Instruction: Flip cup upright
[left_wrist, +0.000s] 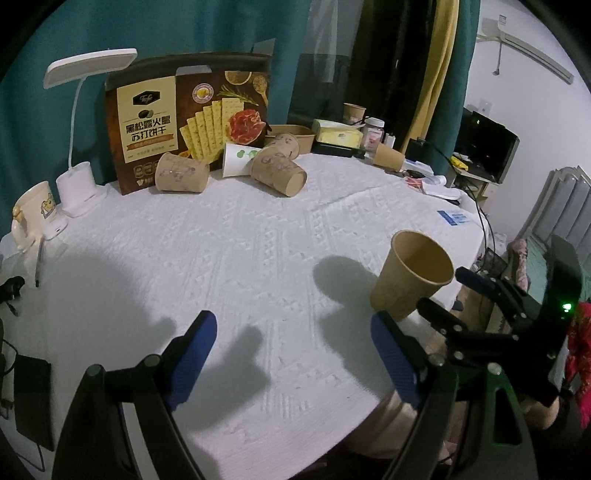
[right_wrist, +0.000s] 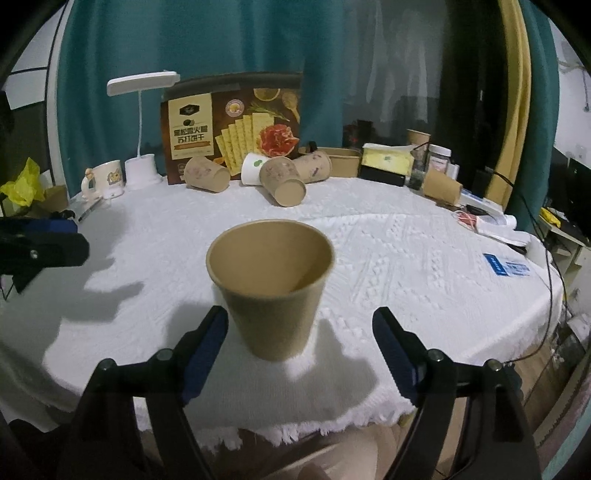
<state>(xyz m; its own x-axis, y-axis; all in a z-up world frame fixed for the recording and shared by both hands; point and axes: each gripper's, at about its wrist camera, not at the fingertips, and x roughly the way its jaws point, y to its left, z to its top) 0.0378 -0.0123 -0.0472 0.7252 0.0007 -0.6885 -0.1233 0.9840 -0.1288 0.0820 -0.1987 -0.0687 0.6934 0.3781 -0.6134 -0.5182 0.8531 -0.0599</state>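
A plain brown paper cup (right_wrist: 273, 302) stands upright, mouth up, on the white tablecloth (right_wrist: 406, 266) near the table's front edge. My right gripper (right_wrist: 299, 313) is open around it: the left blue pad sits close beside the cup's wall, while the right pad is well clear of it. In the left wrist view the same cup (left_wrist: 406, 280) stands at the right with the right gripper (left_wrist: 448, 291) just behind it. My left gripper (left_wrist: 293, 318) is open over bare cloth, nothing between its fingers.
Several paper cups (left_wrist: 279, 170) lie on their sides at the back, in front of a cracker box (left_wrist: 188, 122). A white desk lamp (left_wrist: 77, 184) and a mug (left_wrist: 35, 210) stand back left. Boxes, jars and cables crowd the back right (right_wrist: 388, 158).
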